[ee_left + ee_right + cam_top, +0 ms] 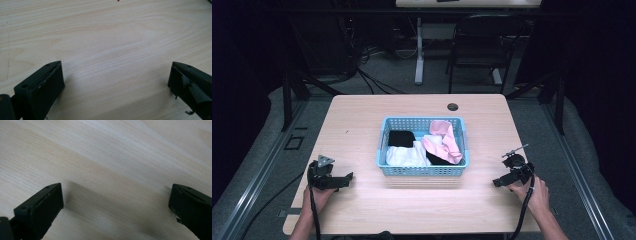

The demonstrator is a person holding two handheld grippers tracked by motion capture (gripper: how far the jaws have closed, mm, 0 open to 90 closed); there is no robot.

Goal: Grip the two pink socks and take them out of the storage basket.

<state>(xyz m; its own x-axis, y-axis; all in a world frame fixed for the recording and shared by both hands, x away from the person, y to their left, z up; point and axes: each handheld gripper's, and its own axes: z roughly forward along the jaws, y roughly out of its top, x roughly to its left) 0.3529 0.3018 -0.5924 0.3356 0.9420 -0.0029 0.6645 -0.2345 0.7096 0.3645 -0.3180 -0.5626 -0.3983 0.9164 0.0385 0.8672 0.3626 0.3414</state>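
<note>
Black tools point(348, 178) point(497, 183) gape wide (seemingly empty) over table point(362, 120).

The black two-jaw right tool point(116, 202) stands with jaws wide apart, nothing between them, close above the pale wood-grain table point(112, 157)

One blue basket point(423, 171) sits between the left gripper point(348, 178) and the right gripper point(497, 182), ahead of both. That makes two grippers, each with two jaws spread wide apart. Inside the basket: one pink cloth point(443, 140), one white cloth point(406, 156), and two black patches point(401, 138), which may be one cloth or two. One surface point(362, 120) carries everything.
</note>
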